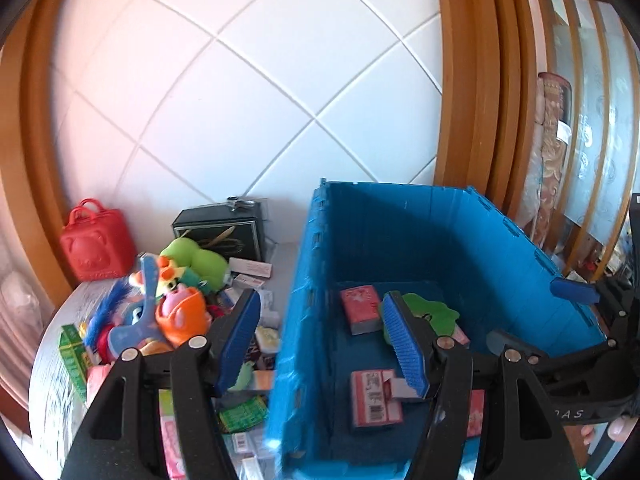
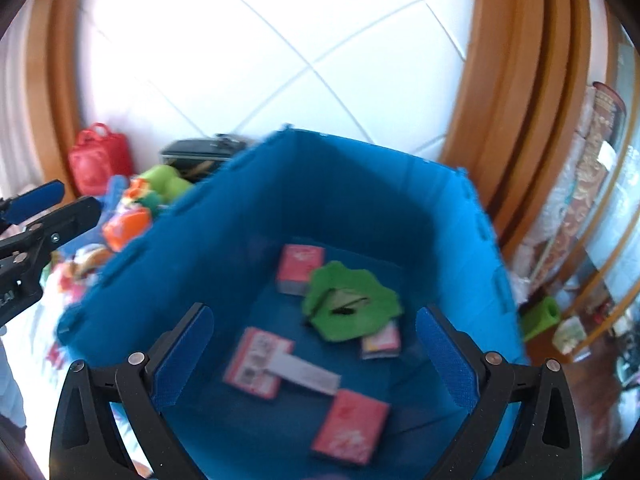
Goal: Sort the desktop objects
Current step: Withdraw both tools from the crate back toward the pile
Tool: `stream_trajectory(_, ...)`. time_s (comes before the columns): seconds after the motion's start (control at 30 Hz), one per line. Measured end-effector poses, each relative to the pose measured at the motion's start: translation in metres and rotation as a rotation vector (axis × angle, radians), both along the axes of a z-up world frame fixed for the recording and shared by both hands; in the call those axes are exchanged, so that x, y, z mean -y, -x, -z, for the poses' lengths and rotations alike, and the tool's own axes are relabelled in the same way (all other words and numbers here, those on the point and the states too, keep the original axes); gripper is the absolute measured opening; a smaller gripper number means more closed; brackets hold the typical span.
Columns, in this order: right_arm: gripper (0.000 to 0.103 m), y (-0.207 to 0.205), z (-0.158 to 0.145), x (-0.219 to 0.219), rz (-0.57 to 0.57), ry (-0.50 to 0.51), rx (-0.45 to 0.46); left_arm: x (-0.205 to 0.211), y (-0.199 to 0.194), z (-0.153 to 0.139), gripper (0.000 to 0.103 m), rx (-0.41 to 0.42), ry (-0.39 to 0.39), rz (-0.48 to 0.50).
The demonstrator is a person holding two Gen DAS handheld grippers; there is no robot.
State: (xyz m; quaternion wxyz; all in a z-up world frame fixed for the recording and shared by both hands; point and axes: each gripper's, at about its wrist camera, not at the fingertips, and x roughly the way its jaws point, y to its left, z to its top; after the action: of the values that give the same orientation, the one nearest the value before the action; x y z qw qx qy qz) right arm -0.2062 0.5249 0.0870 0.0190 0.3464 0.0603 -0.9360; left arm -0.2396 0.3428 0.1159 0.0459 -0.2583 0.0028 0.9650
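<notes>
A blue plastic crate stands on the table and holds several red card boxes and a flat green toy. My left gripper is open and empty, straddling the crate's left wall. My right gripper is open and empty above the crate's inside; it also shows at the right of the left wrist view. A heap of toys lies left of the crate: an orange toy, a green plush, and small boxes.
A red toy bag and a black box stand at the back by the white tiled wall. A green box lies at the table's left edge. Wooden frames and rolled fabrics are on the right.
</notes>
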Motion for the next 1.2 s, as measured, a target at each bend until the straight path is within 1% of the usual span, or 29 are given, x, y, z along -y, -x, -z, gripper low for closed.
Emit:
stream_trajectory(0.07,0.103,-0.013,0.005,0.019,-0.037,0.032,-0.014,0.018,-0.015,0.008,0.063,0.004,-0.01,-0.028)
stream_trajectory(0.17,0.103,-0.026,0.013,0.049,-0.081,0.051,-0.034,0.045,-0.035,0.021,0.063,0.012,-0.001,-0.085)
stream_trajectory(0.27,0.103,-0.033,0.021,0.079,-0.13,0.08,-0.026,0.073,-0.053,0.035,0.063,0.036,0.006,-0.116)
stream_trajectory(0.37,0.103,-0.041,0.026,0.113,-0.165,0.072,-0.039,0.103,-0.066,0.047,0.063,0.046,0.028,-0.184)
stream_trajectory(0.47,0.103,-0.047,0.029,0.147,-0.215,0.067,-0.051,0.139,-0.074,0.058,0.063,0.082,0.011,-0.22)
stream_trajectory(0.67,0.103,-0.057,0.033,0.208,-0.277,0.078,-0.076,0.195,-0.091,0.075,0.063,0.104,0.014,-0.278)
stream_trajectory(0.8,0.103,-0.059,0.04,0.244,-0.306,0.079,-0.063,0.225,-0.097,0.083,0.063,0.112,0.012,-0.282)
stream_trajectory(0.97,0.103,-0.059,0.059,0.281,-0.315,0.065,-0.021,0.25,-0.099,0.095,0.063,0.133,0.013,-0.263)
stream_trajectory(1.2,0.103,-0.052,0.089,0.302,-0.276,0.065,0.047,0.275,-0.095,0.117,0.063,0.189,0.02,-0.238)
